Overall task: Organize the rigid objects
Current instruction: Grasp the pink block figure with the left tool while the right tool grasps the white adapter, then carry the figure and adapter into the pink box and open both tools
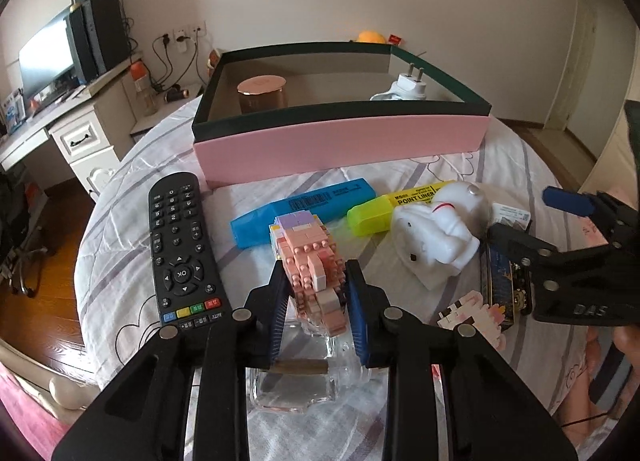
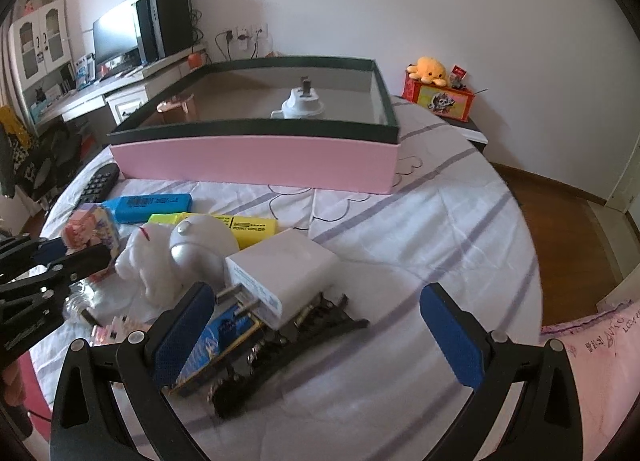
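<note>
Left wrist view: we see the left gripper (image 1: 316, 285) with jaws clenched on the pink brick figure (image 1: 310, 261), which stands on a clear glass piece (image 1: 292, 381) on the bed (image 1: 400, 181). Remote (image 1: 182, 249) at 9 o'clock, blue highlighter (image 1: 304, 207) at 12, white toy (image 1: 436, 237) at 2, pink box (image 1: 340, 141) beyond.

Right wrist view: we see the right gripper (image 2: 316, 335) with jaws released, wide apart. A white charger (image 2: 280, 273), a black hair clip (image 2: 280, 357) and a blue pack (image 2: 212, 345) crowd between them.
</note>
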